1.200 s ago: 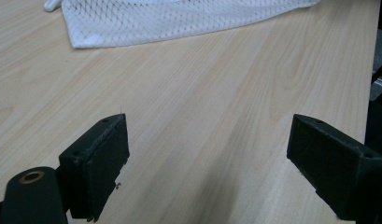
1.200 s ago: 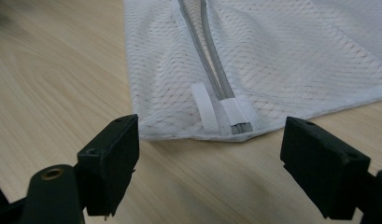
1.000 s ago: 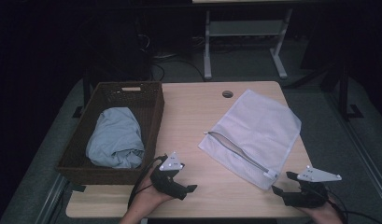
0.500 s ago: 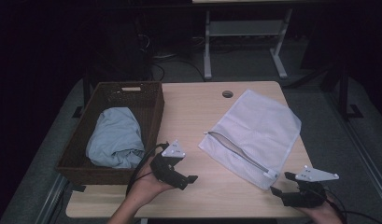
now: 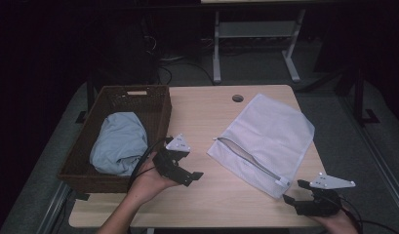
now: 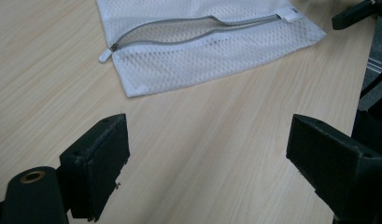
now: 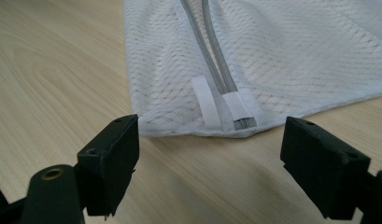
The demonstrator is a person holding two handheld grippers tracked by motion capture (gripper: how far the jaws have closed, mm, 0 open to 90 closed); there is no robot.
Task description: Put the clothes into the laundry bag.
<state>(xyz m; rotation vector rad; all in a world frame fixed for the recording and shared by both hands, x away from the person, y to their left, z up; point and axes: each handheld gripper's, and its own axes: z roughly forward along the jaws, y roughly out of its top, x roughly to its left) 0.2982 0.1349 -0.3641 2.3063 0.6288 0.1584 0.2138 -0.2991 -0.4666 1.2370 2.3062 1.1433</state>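
Since a second ago, left gripper [image 5: 185,171] has lifted off the tabletop [image 5: 207,117]; both grippers gape empty. Right gripper [image 5: 304,196] should pinch the mesh bag's [image 5: 270,131] corner squarely.

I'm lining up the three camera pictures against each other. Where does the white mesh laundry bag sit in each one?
High view: the white mesh laundry bag lies flat on the table's right half.
Left gripper view: it spans the top, beyond the open jaws.
Right gripper view: its near corner sits at top centre, just past the open jaws.
Shared landmark: the grey zipper, partly open.
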